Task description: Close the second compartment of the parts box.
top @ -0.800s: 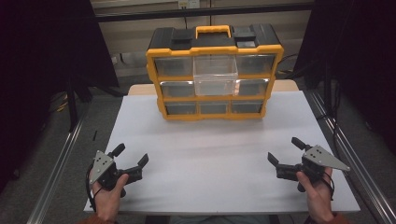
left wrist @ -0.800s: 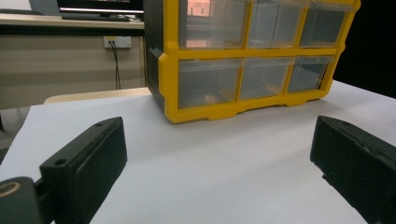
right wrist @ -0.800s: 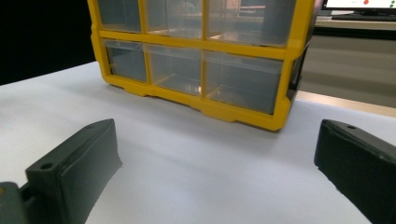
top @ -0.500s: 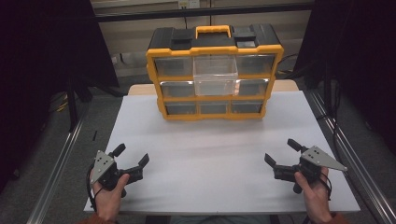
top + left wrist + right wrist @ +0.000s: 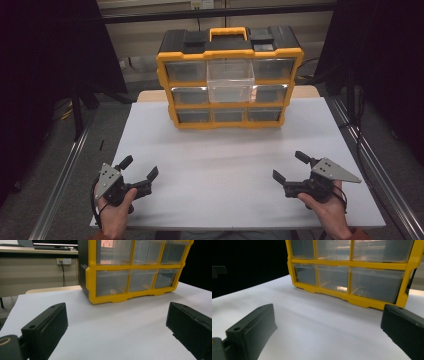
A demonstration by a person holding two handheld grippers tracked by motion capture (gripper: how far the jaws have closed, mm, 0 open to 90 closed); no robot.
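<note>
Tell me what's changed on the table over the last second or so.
The right gripper slid a little toward the person's edge of the table and to their left. It stays open and empty. The left gripper, also open, and the yellow drawer organizer with its middle drawer pulled out stayed put.

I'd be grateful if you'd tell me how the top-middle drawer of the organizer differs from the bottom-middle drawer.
The top-middle drawer is pulled out, standing proud of the yellow frame; the bottom-middle drawer sits flush in the frame. The top-middle drawer is plainly larger and taller, while the bottom-middle drawer is a short, shallow one. Both are clear plastic, and nothing in either is plain to see.
</note>
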